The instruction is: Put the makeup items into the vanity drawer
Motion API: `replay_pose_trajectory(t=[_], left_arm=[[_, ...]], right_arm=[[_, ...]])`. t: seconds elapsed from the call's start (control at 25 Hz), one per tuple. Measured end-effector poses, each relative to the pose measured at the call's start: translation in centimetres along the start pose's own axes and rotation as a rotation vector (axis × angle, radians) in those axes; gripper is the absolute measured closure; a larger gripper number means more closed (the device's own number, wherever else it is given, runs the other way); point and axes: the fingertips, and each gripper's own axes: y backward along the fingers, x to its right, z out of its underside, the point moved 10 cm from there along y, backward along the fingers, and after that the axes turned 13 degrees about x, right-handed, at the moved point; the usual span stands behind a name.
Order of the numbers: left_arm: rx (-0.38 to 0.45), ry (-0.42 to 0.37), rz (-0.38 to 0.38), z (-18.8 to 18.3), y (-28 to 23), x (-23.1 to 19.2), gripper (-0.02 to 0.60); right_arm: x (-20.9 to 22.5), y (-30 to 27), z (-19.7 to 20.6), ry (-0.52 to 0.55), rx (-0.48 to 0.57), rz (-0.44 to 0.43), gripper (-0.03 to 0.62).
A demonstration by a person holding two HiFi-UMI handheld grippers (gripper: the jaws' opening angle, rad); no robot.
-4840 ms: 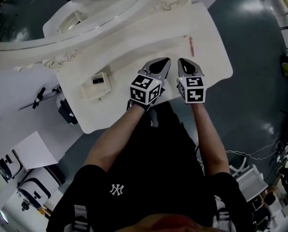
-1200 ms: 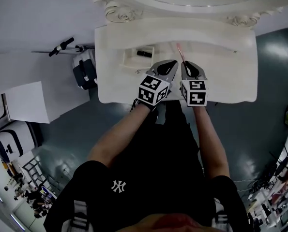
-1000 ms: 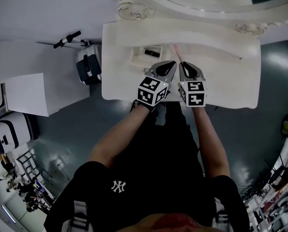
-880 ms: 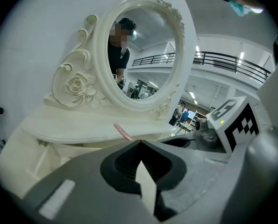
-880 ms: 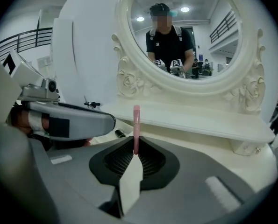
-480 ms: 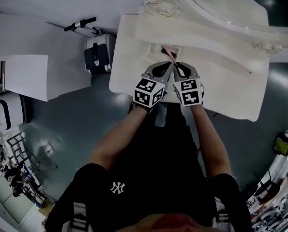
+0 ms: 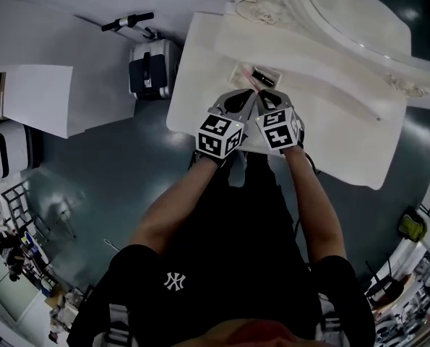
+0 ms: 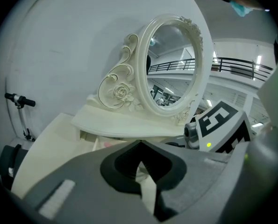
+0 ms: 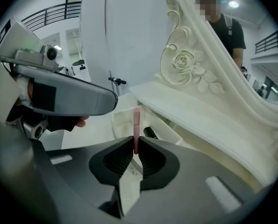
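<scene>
Over the drawer (image 9: 119, 121), the right gripper (image 9: 135, 148) pinches its fingers on a pink makeup pencil (image 9: 136, 124). Left gripper (image 8: 139, 146): fingers pressed together, holding nothing.

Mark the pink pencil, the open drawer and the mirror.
pink pencil (image 9: 136, 121): right gripper view, shaft above the jaws.
open drawer (image 9: 121, 122): right gripper view, left wall.
mirror (image 8: 174, 64): left gripper view, glass centre.

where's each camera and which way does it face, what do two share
Head view: on the head, facing down at the vanity; arms, torso, left gripper, right gripper show.
Left gripper view: on that gripper, facing along its shut empty jaws at the mirror; right gripper alongside.
Right gripper view: on that gripper, facing along jaws shut on a pencil, toward the drawer; left gripper alongside.
Head and right gripper views share pencil and drawer.
</scene>
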Motion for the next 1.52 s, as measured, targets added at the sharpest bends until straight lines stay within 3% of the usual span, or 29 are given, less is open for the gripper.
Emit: replay_pose_trajectory(t=[0.4, 0.56, 0.72, 1.08, 1.52], left_arm=[[0.0, 0.005, -0.002, -0.2, -0.1, -0.6, 0.581], [-0.003, 0.0, 0.013, -0.2, -0.2, 0.0, 0.581], [-0.015, 0.003, 0.047, -0.3, -0.3, 0.5, 0.581], [-0.023, 0.018, 0.15, -2.2, -0.4, 2.4, 0.581], [-0.005, -0.021, 0.263, -6.5, -0.4, 6.1, 0.581]], right_arm=[[0.0, -0.5, -0.6, 0.005, -0.032, -0.017, 0.496], [0.2, 0.4, -0.4, -0.009, -0.013, 0.018, 0.522], [0.3, 2.0, -0.3, -0.061, 0.046, 0.071, 0.568], [1.2, 6.2, -1.8, -0.227, 0.222, 0.154, 0.569], [2.5, 12.5, -4.0, -0.364, 0.4, 0.252, 0.569]])
